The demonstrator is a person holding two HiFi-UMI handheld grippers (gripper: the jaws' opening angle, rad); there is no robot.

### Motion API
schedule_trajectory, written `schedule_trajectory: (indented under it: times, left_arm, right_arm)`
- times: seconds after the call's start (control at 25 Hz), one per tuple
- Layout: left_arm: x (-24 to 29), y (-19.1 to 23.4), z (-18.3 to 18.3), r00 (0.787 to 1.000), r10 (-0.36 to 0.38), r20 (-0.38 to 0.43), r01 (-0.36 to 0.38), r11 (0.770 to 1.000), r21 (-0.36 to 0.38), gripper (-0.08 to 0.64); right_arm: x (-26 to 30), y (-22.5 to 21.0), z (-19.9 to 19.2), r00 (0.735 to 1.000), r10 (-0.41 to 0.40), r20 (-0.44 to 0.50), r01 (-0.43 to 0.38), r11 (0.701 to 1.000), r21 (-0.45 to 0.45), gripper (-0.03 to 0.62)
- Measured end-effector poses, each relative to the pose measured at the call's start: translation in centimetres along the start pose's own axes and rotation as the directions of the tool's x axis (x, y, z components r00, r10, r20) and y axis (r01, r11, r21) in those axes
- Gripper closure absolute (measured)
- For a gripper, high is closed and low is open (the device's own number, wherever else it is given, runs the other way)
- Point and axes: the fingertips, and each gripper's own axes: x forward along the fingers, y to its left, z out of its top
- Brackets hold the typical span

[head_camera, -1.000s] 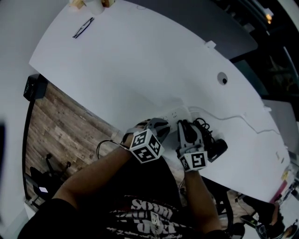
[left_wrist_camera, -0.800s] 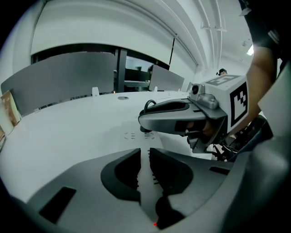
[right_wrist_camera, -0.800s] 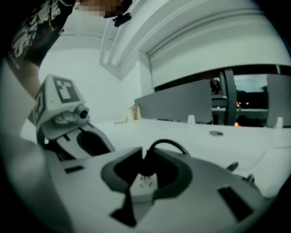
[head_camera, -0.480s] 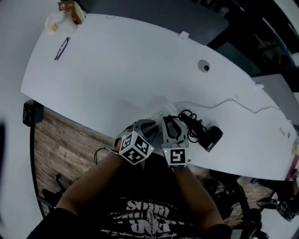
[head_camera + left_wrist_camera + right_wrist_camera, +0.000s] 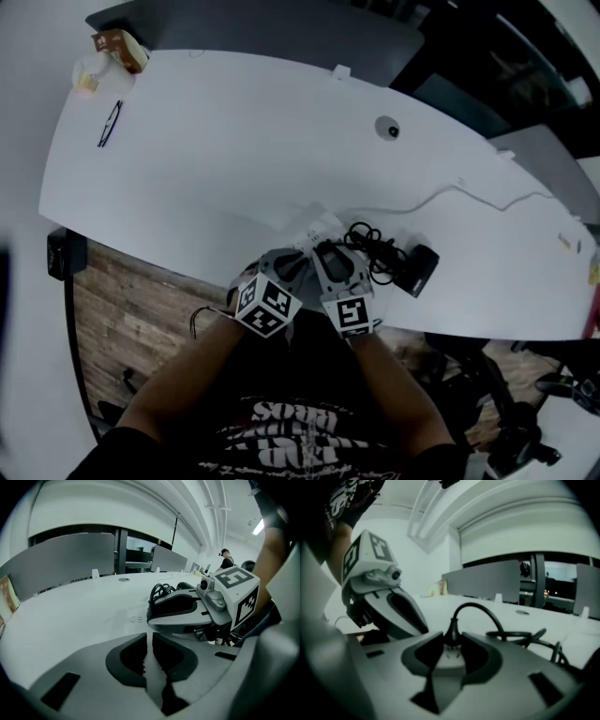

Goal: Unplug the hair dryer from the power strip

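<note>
A white power strip [image 5: 319, 228] lies near the front edge of the white table [image 5: 216, 159]. To its right lie a black hair dryer [image 5: 417, 270] and its coiled black cord [image 5: 368, 242]. In the right gripper view the black plug [image 5: 451, 637] stands upright on the strip [image 5: 450, 660], between the jaws of my right gripper [image 5: 451, 651]. Those jaws are opening and their pads stand just off the plug. Whether the prongs are seated I cannot tell. My left gripper [image 5: 149, 656] rests at the strip's near end, jaws almost together with a thin pale slit between them.
A thin white cable [image 5: 469, 192] runs from the strip toward the right. Glasses [image 5: 110, 123] and a cup with a packet [image 5: 103, 56] sit at the far left corner. A round grommet hole [image 5: 386, 127] lies beyond the strip. The table edge and wooden floor [image 5: 122, 300] are right behind the grippers.
The right gripper has dipped slightly toward the strip and sits closer beside the left one. The left gripper has kept its place. The head view itself has shifted.
</note>
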Motion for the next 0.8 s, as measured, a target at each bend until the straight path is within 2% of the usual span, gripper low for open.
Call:
schedule_trajectory:
  times: [0.08, 0.24, 0.36, 0.44, 0.56, 0.68, 0.72, 0.8]
  left_arm:
    - [0.0, -0.1, 0.0, 1.000, -0.003, 0.000, 0.003, 1.000, 0.002, 0.492]
    - [0.0, -0.1, 0.0, 1.000, 0.001, 0.001, -0.001, 1.000, 0.008, 0.492]
    - [0.0, -0.2, 0.0, 1.000, 0.009, 0.005, -0.009, 1.000, 0.019, 0.491]
    - [-0.1, -0.2, 0.0, 1.000, 0.012, 0.007, -0.013, 1.000, 0.022, 0.492]
    - [-0.1, -0.2, 0.2, 1.000, 0.011, 0.007, -0.011, 0.999, 0.046, 0.492]
    - [-0.3, -0.7, -0.1, 1.000, 0.001, 0.002, -0.001, 0.997, 0.078, 0.492]
    - [-0.3, -0.8, -0.2, 1.000, 0.000, 0.002, 0.000, 0.997, 0.077, 0.492]
    - [-0.4, -0.7, -0.2, 1.000, 0.001, 0.001, -0.001, 0.998, 0.067, 0.491]
  right_arm:
    - [-0.5, 0.2, 0.2, 0.999, 0.047, -0.008, -0.047, 0.999, 0.027, 0.434]
    - [-1.5, -0.1, 2.7, 0.989, 0.106, 0.104, -0.122, 0.980, 0.160, 0.416]
    - [-0.6, -1.1, 2.9, 0.993, 0.081, 0.086, -0.097, 0.973, 0.209, 0.422]
    - [-0.3, -1.6, 2.9, 0.996, 0.045, 0.073, -0.056, 0.985, 0.163, 0.509]
    - [-0.5, -0.8, 3.1, 0.995, 0.023, 0.096, -0.023, 1.000, 0.000, 0.509]
    - [-1.1, 0.5, 2.5, 0.994, 0.005, 0.109, 0.009, 0.992, -0.123, 0.509]
    - [-1.2, 0.7, 2.2, 0.994, -0.002, 0.109, 0.017, 0.990, -0.138, 0.508]
    - [-1.3, 0.7, 2.3, 0.990, -0.020, 0.137, 0.035, 0.993, -0.113, 0.503]
